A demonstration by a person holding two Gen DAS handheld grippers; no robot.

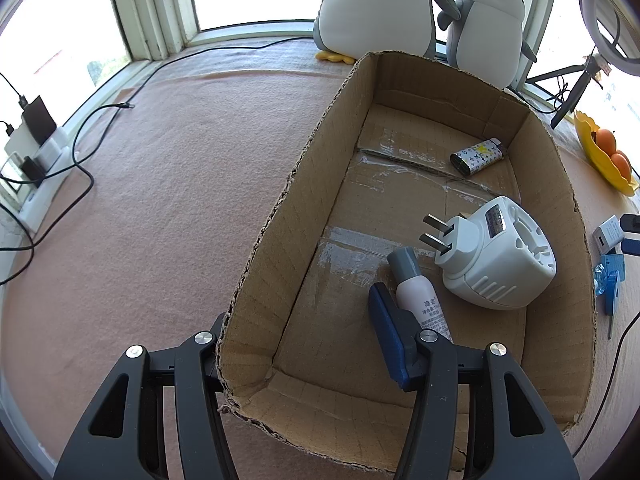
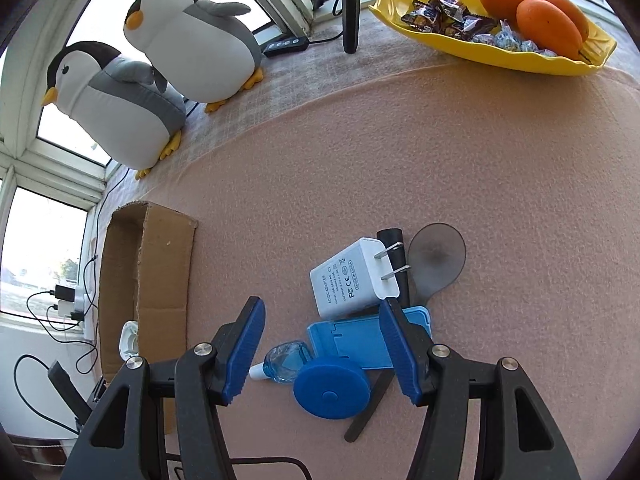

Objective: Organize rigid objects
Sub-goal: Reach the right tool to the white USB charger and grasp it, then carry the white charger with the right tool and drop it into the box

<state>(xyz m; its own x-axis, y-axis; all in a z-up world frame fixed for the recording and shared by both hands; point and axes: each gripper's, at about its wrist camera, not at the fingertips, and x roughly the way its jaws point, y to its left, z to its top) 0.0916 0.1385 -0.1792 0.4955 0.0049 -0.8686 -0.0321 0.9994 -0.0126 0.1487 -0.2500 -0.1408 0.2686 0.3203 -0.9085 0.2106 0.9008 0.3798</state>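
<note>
Mostly rigid: corrugated cardboard box (image 1: 332, 128), boxy white charger (image 2: 352, 280)

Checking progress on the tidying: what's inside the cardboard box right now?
Inside the cardboard box: a patterned lighter, a white plug-in device and a small tube, its lower end hidden behind the left claw.

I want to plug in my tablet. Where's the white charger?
In the right wrist view, the white charger lies on the pink cloth, just ahead of the right gripper, resting against the blue case.
</note>
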